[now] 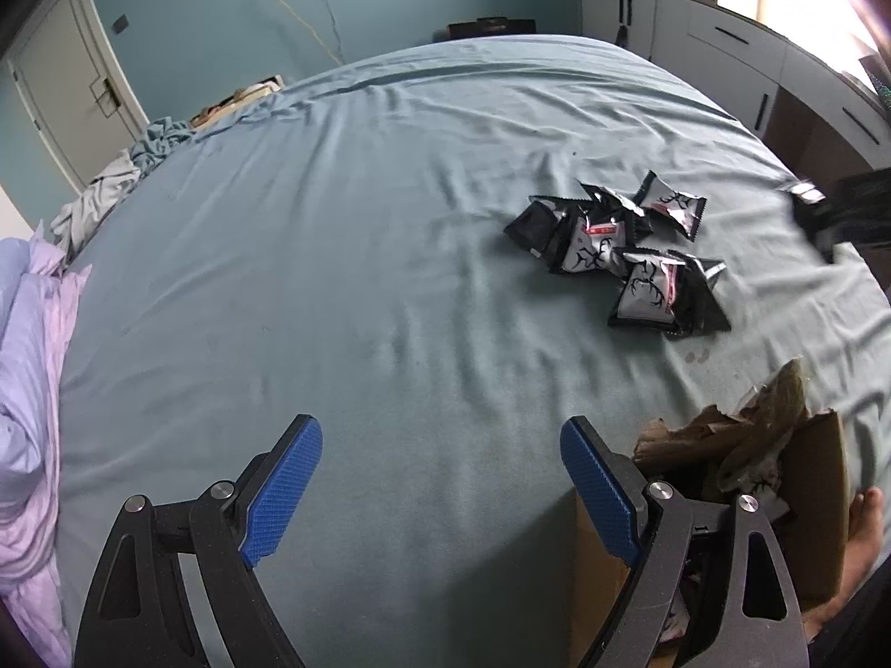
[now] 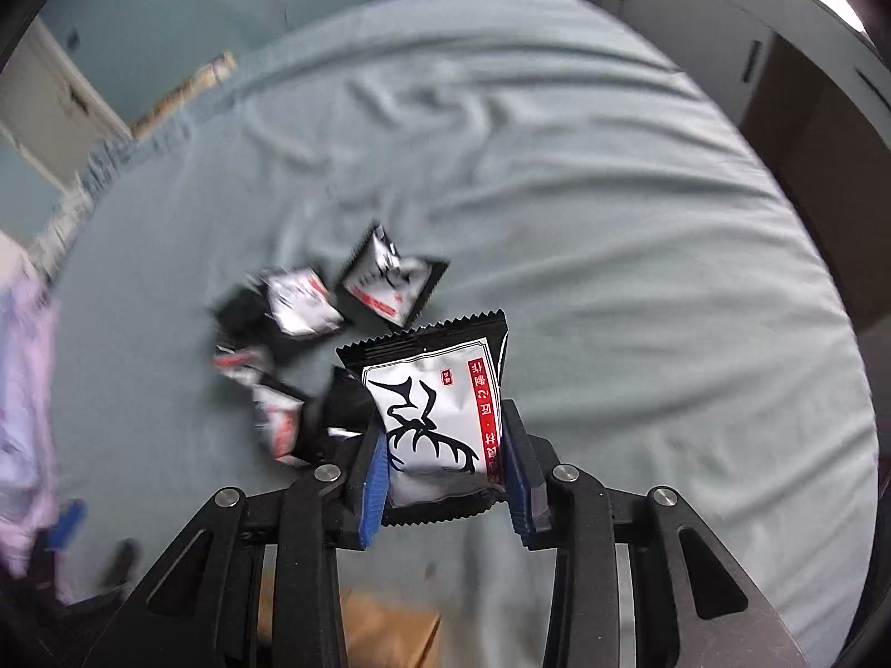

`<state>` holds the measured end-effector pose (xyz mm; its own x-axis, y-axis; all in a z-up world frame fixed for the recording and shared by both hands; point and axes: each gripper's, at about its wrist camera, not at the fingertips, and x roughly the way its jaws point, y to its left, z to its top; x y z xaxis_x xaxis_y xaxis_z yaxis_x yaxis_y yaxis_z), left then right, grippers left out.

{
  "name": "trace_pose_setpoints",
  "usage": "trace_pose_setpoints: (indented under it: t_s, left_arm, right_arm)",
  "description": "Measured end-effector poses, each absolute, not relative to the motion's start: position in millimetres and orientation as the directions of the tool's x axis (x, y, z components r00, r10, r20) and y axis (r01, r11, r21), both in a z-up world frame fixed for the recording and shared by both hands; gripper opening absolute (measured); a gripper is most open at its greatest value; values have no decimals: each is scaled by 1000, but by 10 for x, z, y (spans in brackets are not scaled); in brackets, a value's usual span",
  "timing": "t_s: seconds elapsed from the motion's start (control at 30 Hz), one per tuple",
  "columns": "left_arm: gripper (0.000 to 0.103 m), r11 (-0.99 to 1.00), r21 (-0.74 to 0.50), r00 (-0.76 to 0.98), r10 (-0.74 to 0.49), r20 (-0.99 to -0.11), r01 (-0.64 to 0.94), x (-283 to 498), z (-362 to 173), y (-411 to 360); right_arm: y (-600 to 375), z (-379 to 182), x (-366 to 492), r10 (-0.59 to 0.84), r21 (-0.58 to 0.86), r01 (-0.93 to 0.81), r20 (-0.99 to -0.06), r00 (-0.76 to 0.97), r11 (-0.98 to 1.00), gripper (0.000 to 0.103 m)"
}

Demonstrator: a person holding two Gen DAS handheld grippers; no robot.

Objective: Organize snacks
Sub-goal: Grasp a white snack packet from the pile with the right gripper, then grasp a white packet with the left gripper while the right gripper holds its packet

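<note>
So the right gripper [image 2: 445, 479] has its blue fingers [image 2: 372, 479] pinching a snack packet [image 2: 434, 406], black-edged with a white face and an antler drawing, lifted above the bed [image 2: 640, 278]. The rest of the packets [image 1: 618, 253] sit in a loose pile on the grey-green sheet, just past the held one. The left gripper [image 1: 440, 479] hangs over bare sheet with fingers spread wide, nothing between them. A torn cardboard box [image 1: 779, 462] sits right beside its right-hand finger.
</note>
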<state>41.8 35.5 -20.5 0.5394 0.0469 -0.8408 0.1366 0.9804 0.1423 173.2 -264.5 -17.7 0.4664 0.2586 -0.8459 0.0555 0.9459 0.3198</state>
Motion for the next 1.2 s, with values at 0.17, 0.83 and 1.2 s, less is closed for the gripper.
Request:
trace_pose_setpoints:
  t_s: [0.17, 0.83, 1.2]
  left_arm:
    - [89, 972, 189, 575, 75, -815, 141, 371, -136, 302]
    - [103, 898, 181, 345, 35, -938, 401, 1451, -487, -1042]
    - [75, 916, 23, 73, -7, -997, 401, 1882, -1173, -1258]
  right_arm:
    - [-2980, 182, 1056, 377, 453, -7, -734, 565, 891, 34]
    - [-3414, -21, 321, 306, 481, 228, -790, 531, 847, 34]
    - [-3381, -287, 768, 364, 508, 239, -810, 460, 828, 34]
